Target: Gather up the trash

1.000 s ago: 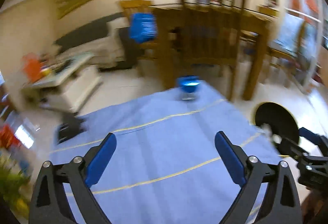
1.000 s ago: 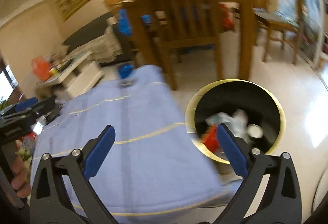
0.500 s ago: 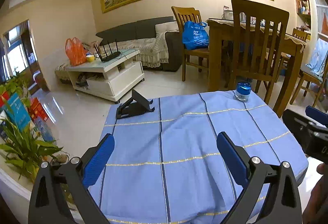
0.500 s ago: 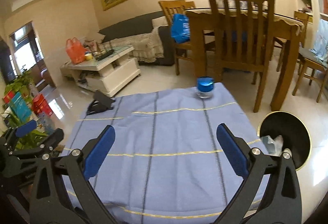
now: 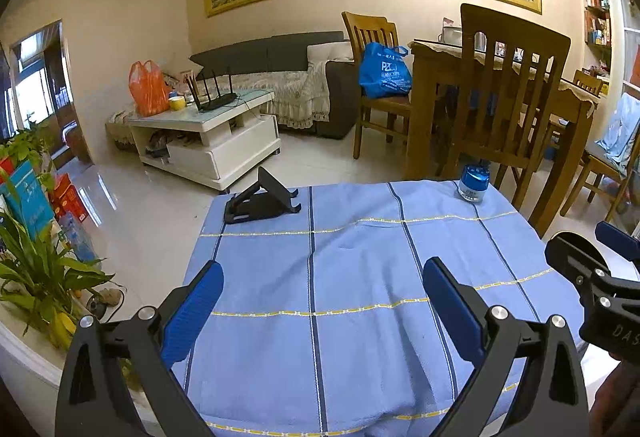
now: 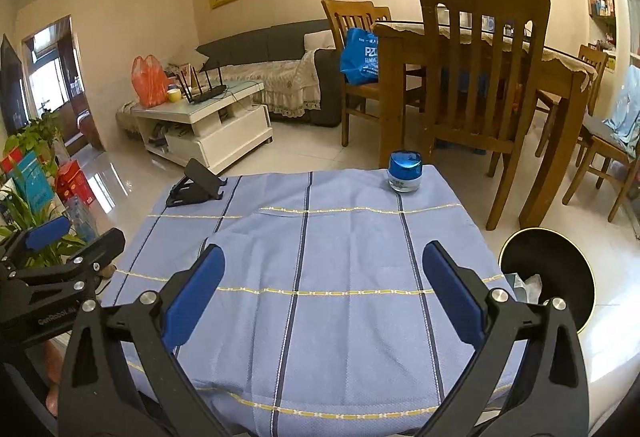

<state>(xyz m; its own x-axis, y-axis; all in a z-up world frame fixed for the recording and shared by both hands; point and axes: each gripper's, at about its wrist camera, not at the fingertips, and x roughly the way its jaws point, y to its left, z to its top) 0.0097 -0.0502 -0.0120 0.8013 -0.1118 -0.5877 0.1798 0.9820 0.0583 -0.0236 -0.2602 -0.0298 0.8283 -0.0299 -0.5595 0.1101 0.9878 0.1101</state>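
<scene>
Both grippers hovered over the near edge of the table, which was covered by a blue striped tablecloth [image 6: 320, 257]. The left gripper [image 5: 322, 301] had its jaws spread wide with nothing between them, and so did the right gripper [image 6: 322, 285]. No loose trash showed on the cloth; only a blue-lidded jar [image 6: 405, 177] at the far right corner and a black phone stand [image 6: 196, 187] at the far left corner. Off the table's right edge on the floor stood a black gold-rimmed trash bin [image 6: 560, 269] with crumpled waste inside. Collection looked finished or nearly so; any next move would call for finding further litter, perhaps checking whether the jar counts.
</scene>
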